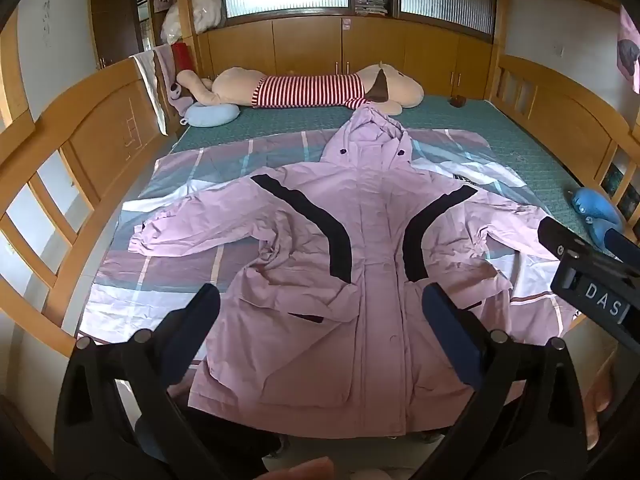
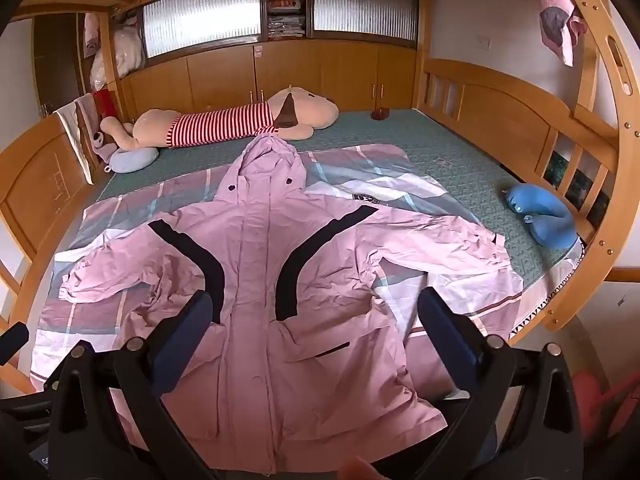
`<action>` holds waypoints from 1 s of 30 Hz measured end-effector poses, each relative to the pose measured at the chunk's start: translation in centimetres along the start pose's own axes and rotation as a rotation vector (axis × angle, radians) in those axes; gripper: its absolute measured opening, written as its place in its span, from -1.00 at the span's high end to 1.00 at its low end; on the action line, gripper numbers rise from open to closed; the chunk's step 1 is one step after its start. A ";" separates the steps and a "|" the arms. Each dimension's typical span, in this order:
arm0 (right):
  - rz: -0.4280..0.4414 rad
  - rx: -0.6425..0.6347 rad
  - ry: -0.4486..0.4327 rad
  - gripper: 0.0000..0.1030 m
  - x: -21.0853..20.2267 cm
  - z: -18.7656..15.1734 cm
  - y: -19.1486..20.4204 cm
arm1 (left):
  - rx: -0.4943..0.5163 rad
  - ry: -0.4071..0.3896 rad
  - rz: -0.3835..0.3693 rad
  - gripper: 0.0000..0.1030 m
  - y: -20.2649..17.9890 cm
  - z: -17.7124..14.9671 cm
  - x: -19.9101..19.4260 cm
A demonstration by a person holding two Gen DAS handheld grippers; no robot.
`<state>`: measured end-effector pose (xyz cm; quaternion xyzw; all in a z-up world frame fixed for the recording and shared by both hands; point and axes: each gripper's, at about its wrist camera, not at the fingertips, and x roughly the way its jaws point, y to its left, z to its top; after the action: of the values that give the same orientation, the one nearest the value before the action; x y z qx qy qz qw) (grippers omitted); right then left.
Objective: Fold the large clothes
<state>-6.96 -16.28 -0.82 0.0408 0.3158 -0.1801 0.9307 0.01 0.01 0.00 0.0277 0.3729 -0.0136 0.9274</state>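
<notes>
Pink jacket (image 1: 360,240) spread front-up on plaid sheet (image 1: 192,168), hood toward plush dog (image 1: 312,90), sleeves out to both sides (laid flat, presumably for folding inward). Left gripper (image 1: 320,332) and right gripper (image 2: 316,332) both spread wide, empty, hovering over lower hem, angled down. No fold begun.

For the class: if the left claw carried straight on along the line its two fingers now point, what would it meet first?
Most likely the pink jacket spread on the bed. The left claw is open, empty and tilted downward over the jacket's lower front, with nothing visible in between. Exactly where on the front it would land is unclear, since depth is hard to judge.
</notes>
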 end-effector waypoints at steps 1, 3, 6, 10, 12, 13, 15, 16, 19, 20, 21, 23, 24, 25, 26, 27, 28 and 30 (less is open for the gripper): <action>0.001 0.006 -0.001 -0.97 0.0 0.0 0.0 | -0.002 0.002 -0.003 -0.96 0.0 0.0 0.0; 0.004 -0.006 -0.011 -0.97 -0.2 0.0 0.1 | -0.005 0.021 -0.007 -0.96 0.0 0.1 0.1; 0.001 -0.008 -0.008 -0.97 -0.2 0.0 0.1 | -0.005 0.018 -0.004 -0.96 0.0 0.1 0.1; -0.003 -0.012 -0.008 -0.97 -0.2 0.1 0.3 | -0.008 0.020 -0.006 -0.96 0.3 0.1 0.0; -0.001 -0.012 -0.008 -0.97 -0.2 0.2 0.4 | -0.010 0.023 -0.004 -0.96 0.2 -0.1 0.0; -0.001 -0.013 -0.008 -0.97 -0.2 0.2 0.4 | -0.012 0.025 -0.002 -0.96 0.1 0.1 0.2; 0.001 -0.015 -0.009 -0.97 -0.5 0.3 0.7 | -0.016 0.029 0.004 -0.96 0.0 0.1 0.1; 0.002 -0.016 -0.008 -0.97 -0.4 0.3 0.7 | -0.019 0.029 0.007 -0.96 -0.1 -0.1 0.1; 0.002 -0.020 -0.010 -0.97 -0.5 0.2 1.1 | -0.018 0.032 0.013 -0.96 0.2 -0.4 0.3; 0.006 -0.027 -0.006 -0.97 -0.2 -0.3 0.9 | -0.018 0.032 0.015 -0.96 0.2 -0.4 0.4; 0.005 -0.029 -0.002 -0.97 -0.1 -0.4 0.9 | -0.016 0.032 0.018 -0.96 0.2 -0.5 0.5; 0.002 -0.033 0.004 -0.97 0.2 -0.4 1.0 | -0.015 0.032 0.017 -0.96 0.3 -0.5 0.5; -0.001 -0.036 0.006 -0.97 0.3 -0.3 1.1 | -0.013 0.033 0.018 -0.96 0.2 -0.5 0.5; -0.003 -0.038 0.006 -0.97 0.4 -0.4 1.2 | -0.012 0.035 0.017 -0.96 0.3 -0.6 0.5; -0.004 -0.039 0.006 -0.97 0.5 -0.4 1.3 | -0.012 0.038 0.014 -0.96 0.4 -0.6 0.7; -0.003 -0.038 0.007 -0.97 0.5 -0.4 1.2 | -0.011 0.041 0.014 -0.96 0.3 -0.6 0.8; -0.003 -0.038 0.009 -0.97 0.6 -0.3 1.2 | -0.010 0.044 0.014 -0.96 0.4 -0.6 1.0; -0.002 -0.041 0.011 -0.97 0.6 -0.3 1.2 | -0.010 0.049 0.013 -0.96 0.4 -0.6 1.1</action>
<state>-6.22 -15.28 -1.49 0.0226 0.3245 -0.1744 0.9294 0.39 0.43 -1.23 0.0258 0.3954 -0.0050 0.9181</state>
